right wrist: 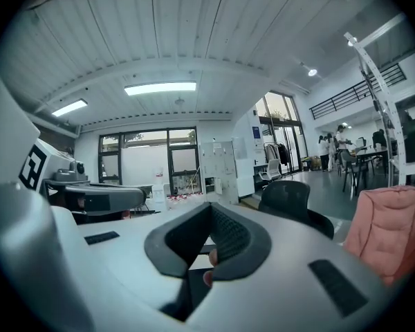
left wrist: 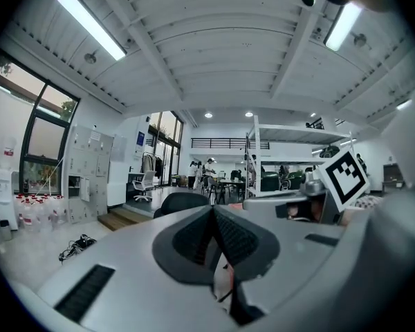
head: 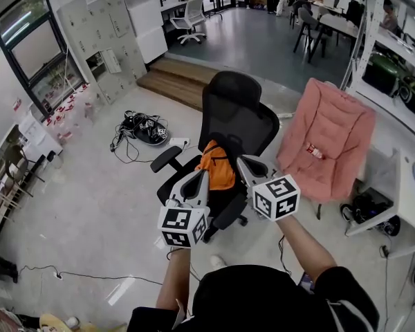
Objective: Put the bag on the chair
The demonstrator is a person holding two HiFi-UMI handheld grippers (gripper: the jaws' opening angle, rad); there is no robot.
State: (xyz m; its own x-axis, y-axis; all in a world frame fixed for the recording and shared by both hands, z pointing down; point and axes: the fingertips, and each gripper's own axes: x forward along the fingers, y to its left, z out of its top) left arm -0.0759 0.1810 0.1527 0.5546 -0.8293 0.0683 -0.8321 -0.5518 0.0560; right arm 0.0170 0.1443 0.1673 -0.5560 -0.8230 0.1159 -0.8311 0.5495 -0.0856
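Your left gripper point(head: 202, 178) is closed: in its own view the pads meet at the tip, with a thin scrap of strap or fabric pinched just below them. Right gripper point(head: 243, 164) is likewise closed, an orange sliver showing at the pads.

The bag point(head: 218, 166) is orange and hangs between the two grippers, in front of the black chair point(head: 238, 113). Gripping both sides probably keeps it upright and level for setting down.

Hard to tell:
- Whether the bag's bottom rests on the chair, since your grippers cover it from above.
- Which part of the bag each gripper has. Neither gripper view shows the bag's body.
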